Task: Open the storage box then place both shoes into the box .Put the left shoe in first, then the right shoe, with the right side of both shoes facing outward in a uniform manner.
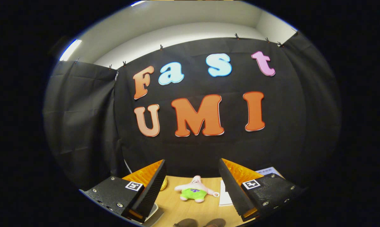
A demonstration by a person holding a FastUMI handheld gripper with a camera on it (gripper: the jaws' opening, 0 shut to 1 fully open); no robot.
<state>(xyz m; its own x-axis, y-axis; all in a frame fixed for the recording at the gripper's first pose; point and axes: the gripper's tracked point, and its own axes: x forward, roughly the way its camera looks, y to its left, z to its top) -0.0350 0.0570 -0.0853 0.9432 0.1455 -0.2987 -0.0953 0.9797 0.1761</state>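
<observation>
Black cloth booth wall (193, 148) across the back, pale ceiling with strip light (70, 49) above it. Wooden table (190, 211) low down, seen between the fingers. Gripper (191, 187) held high and level, pointing at the wall; fingers (152, 189) spread wide, nothing between them, nothing gripped. Black ribbed pads facing inward, orange backing behind each, square marker tags on both finger bases. Small pink plush toy (194, 190) with green shorts lying flat on the table, ahead of the fingers and roughly centred in the gap. Yellow object (163, 183) mostly hidden behind the left finger, identity unclear. White sheet (224, 195) just beside the right finger, partly covered by it; bluish printed card (267, 171) beyond that finger's base. Two dark brown shoes (199, 223), toes only, at the near table edge below the gap, side by side, well short of the plush toy. Which shoe is left or right: cannot tell.
</observation>
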